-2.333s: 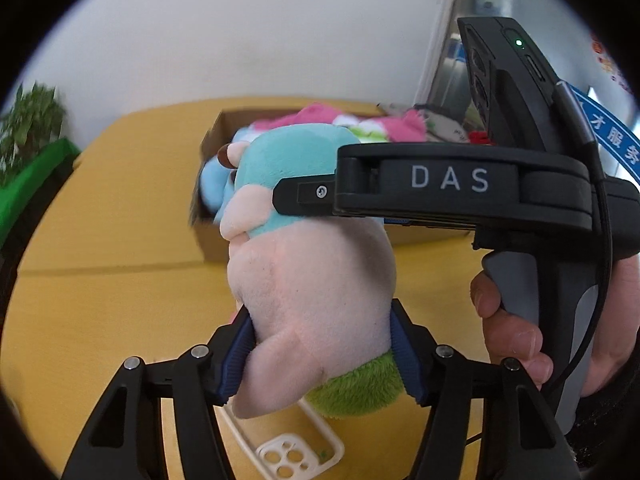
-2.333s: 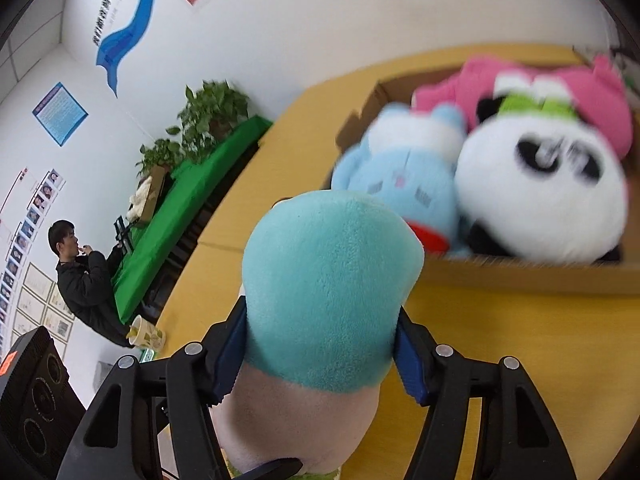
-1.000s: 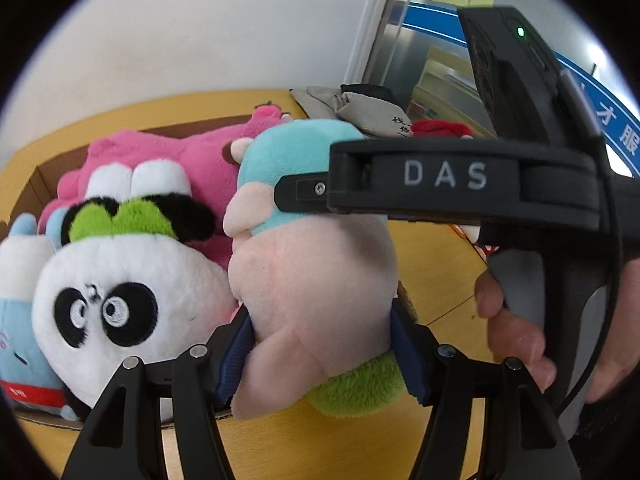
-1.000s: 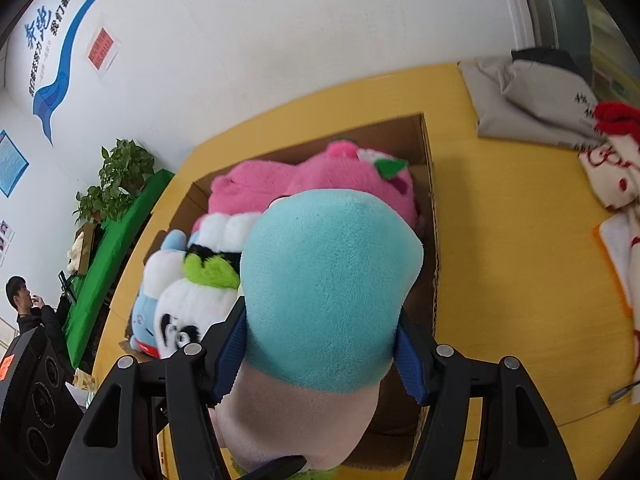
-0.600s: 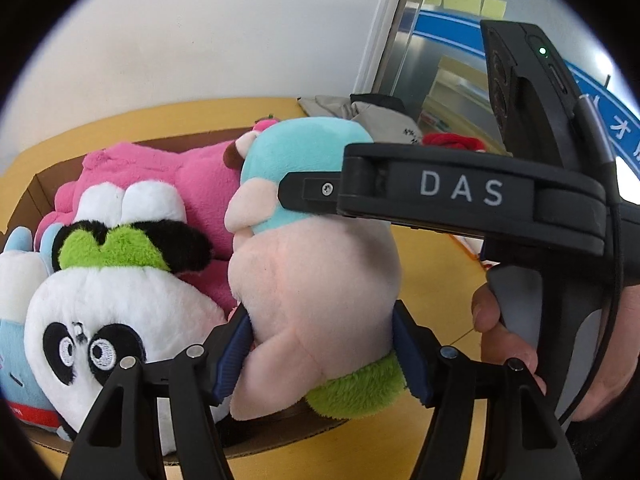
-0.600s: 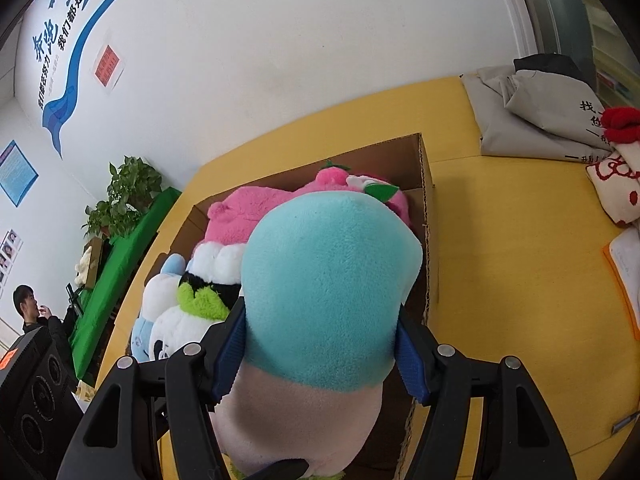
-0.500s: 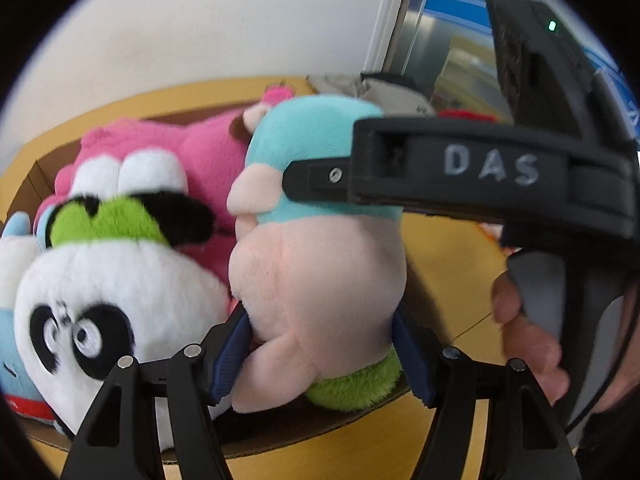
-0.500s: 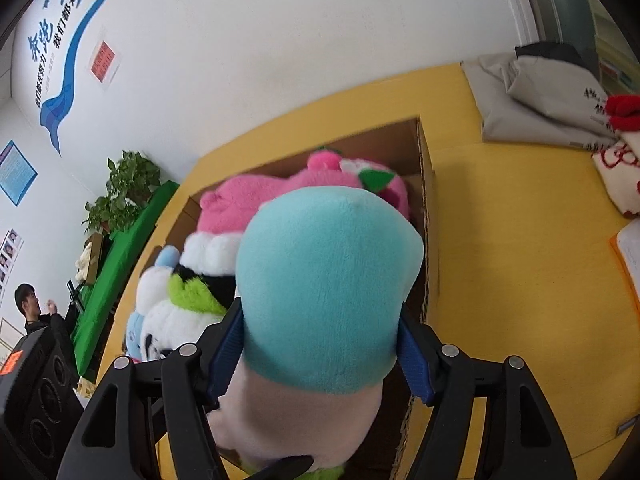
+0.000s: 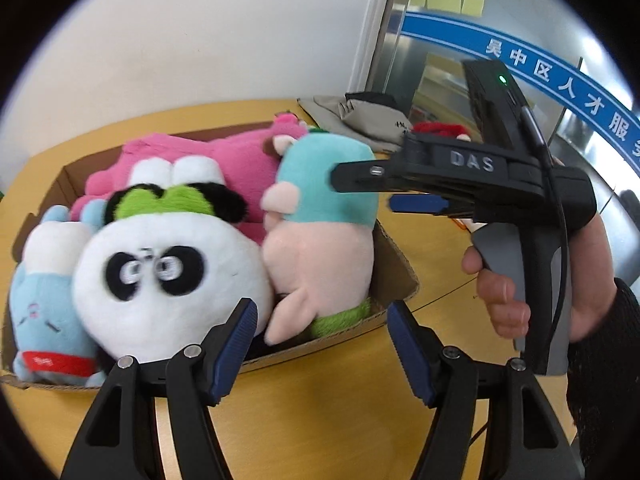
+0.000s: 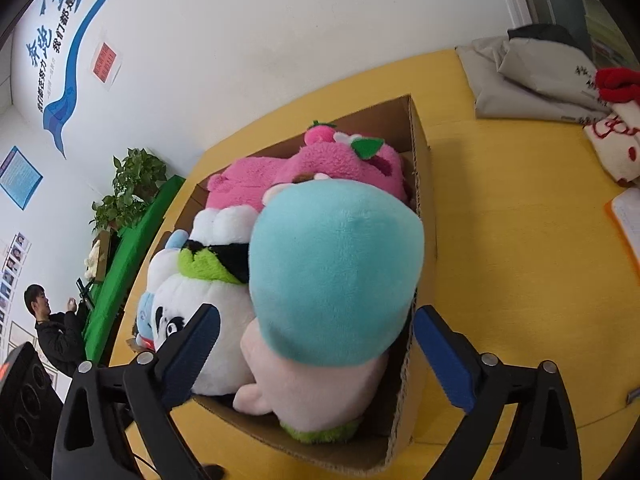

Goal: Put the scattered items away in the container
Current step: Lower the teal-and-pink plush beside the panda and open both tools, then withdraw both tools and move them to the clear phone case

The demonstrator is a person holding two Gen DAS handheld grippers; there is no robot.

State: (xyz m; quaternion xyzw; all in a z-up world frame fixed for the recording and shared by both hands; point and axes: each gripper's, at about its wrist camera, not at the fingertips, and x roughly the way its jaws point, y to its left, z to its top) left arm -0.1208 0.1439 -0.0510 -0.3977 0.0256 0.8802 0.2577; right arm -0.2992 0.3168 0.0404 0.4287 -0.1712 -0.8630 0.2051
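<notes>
The right hand-held gripper (image 10: 316, 344) stands wide: its jaws have just been opening, and its blue pads (image 10: 444, 356) sit clear of the teal-and-pink plush toy (image 10: 332, 280) on both sides, the toy's teal head between them but not pressed. Seen from the left wrist, the same gripper (image 9: 380, 184) reaches in from the right beside the toy's head, held in a person's hand (image 9: 516, 280) with a dark sleeve.

The left hand-held gripper (image 9: 320, 336) is also open; its blue pads (image 9: 236, 340) flank the near edge of the cardboard box (image 9: 352, 338) and grip nothing, with the toy's pink foot and green base just beyond them.

The teal-and-pink plush toy (image 9: 320, 240) rests inside the box at its right end, upright, teal head uppermost, pale pink body below and a fuzzy green base against the box floor. It leans against the panda plush (image 9: 168, 276), a white round head with black eye patches and a green tuft. Behind both lies a pink plush (image 9: 224, 160), and a light blue plush (image 9: 44, 312) fills the box's left end. The cardboard box (image 10: 420, 152) sits on the yellow table (image 10: 500, 240). Grey folded cloth (image 10: 532, 80) and a red-and-white cloth item (image 10: 616, 136) lie on the table well apart from the box.
</notes>
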